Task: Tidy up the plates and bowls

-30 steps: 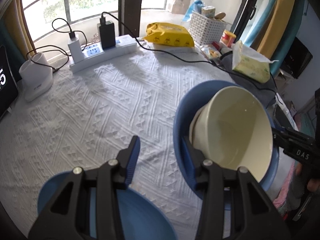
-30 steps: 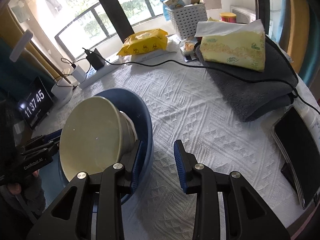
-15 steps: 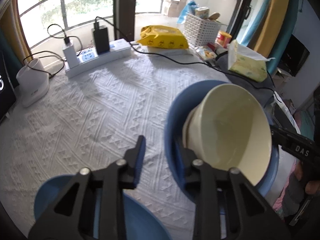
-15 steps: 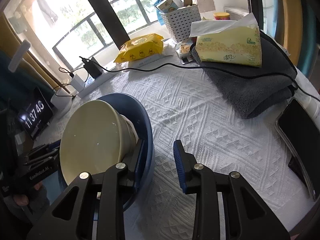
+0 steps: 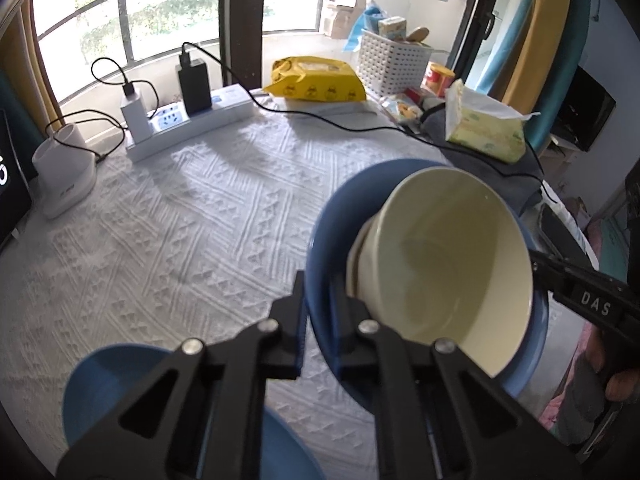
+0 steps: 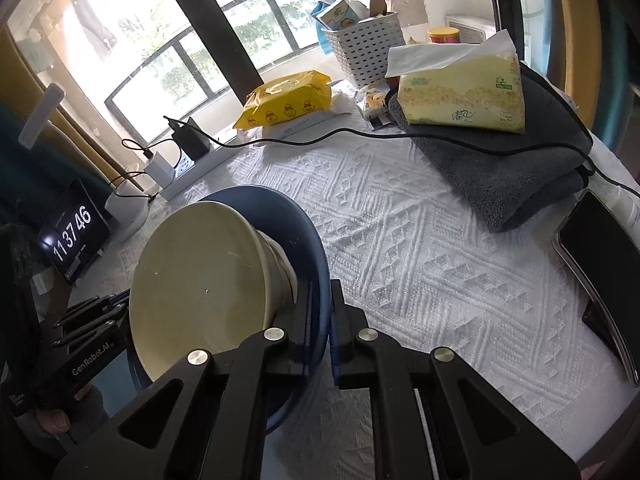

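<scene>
A cream bowl (image 5: 440, 264) stands inside a wide blue dish (image 5: 340, 208) on the white cloth near the table's front edge. My left gripper (image 5: 319, 320) grips the dish's left rim, its jaws closing tight with the pads pressing on both faces. On the opposite rim my right gripper (image 6: 322, 320) does the same, jaws closing on the blue dish (image 6: 280, 216) beside the cream bowl (image 6: 200, 280). Whether the dish is off the cloth I cannot tell. A second blue dish (image 5: 108, 376) lies under my left gripper, partly hidden.
At the back lie a power strip with chargers (image 5: 188, 128), a yellow packet (image 5: 316, 84) and a white basket (image 5: 388, 64). A tissue pack (image 6: 460, 92) sits on a grey towel (image 6: 500, 168), a black cable across it. A dark tablet (image 6: 596, 256) lies right, a clock (image 6: 74, 232) left.
Both grippers stood open astride the blue dish's rim; their jaws have since closed onto it. The hands have hardly shifted.
</scene>
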Available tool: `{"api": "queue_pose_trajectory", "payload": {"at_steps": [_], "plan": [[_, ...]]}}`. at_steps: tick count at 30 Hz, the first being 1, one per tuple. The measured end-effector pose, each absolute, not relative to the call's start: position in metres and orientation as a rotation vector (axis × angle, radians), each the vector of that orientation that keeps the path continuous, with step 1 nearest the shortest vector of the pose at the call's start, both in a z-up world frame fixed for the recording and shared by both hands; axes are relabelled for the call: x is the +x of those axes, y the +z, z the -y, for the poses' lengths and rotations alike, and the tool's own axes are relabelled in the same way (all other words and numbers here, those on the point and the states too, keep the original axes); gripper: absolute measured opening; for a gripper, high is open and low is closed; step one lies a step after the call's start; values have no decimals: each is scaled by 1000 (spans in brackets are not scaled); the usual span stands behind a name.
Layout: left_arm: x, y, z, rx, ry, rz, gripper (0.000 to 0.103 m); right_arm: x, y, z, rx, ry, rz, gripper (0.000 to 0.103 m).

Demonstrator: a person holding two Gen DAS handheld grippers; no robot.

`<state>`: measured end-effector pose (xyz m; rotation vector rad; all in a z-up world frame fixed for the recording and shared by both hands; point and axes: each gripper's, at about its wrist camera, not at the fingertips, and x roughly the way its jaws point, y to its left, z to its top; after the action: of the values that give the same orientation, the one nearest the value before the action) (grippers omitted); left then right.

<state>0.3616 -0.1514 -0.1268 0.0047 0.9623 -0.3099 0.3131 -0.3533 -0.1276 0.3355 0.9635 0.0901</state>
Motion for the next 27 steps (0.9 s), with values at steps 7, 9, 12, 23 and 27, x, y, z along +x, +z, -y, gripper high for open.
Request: {"api": "queue_pose_trajectory", "payload": {"at_steps": [7,9,12,23,27], "plan": [[360,-128,152,1,-303,-975,7,312,-126,350,316,81,-961,9],[359,-128,152,3,-304,-976,7,311,-125,350,311,76,-960,9],[358,-127,153,4,-306,-980,7,311,-124,350,310,73,-961,9],[352,-123,152,5,-302,-984,7,307,-121,349,306,68,-964,9],[350,-121,151,5,-302,-979,7,305,-119,348,304,69,-960,9]]}}
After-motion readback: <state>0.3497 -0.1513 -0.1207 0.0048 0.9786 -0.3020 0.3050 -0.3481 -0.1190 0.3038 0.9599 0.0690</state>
